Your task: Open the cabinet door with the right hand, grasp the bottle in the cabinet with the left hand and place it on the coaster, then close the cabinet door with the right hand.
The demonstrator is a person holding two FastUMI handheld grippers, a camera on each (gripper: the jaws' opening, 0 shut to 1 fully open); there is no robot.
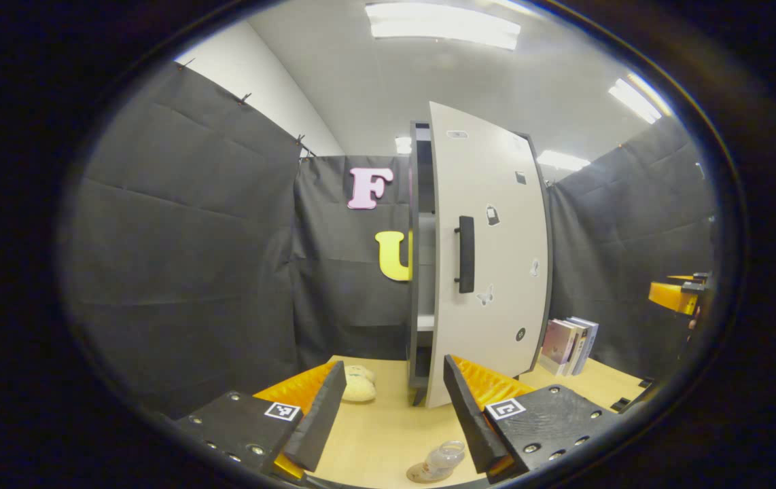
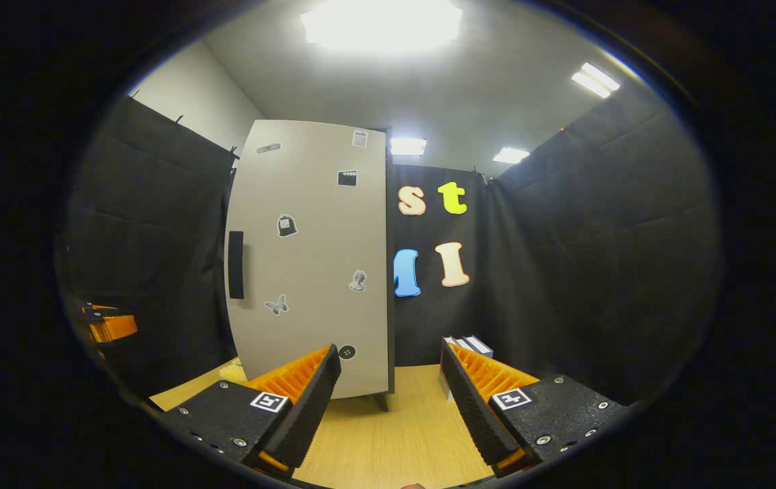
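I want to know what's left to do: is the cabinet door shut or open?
Partly open: the cabinet door stands swung out from the cabinet's dark frame, with shelves showing in the gap.

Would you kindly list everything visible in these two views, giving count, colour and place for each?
cabinet: one, dark grey frame, standing on the table, door ajar
cabinet door: one, off-white with small stickers, partly open
door handle: one, black, upright on the door
bottle: one, clear, standing on the coaster near the table's front edge
coaster: one, tan, under the bottle
books: a few, pale covers, upright right of the cabinet
plush toy: one, cream, on the table left of the cabinet
table: one, light wood
left gripper: open, above the bottle
right gripper: open, facing the door, holding nothing
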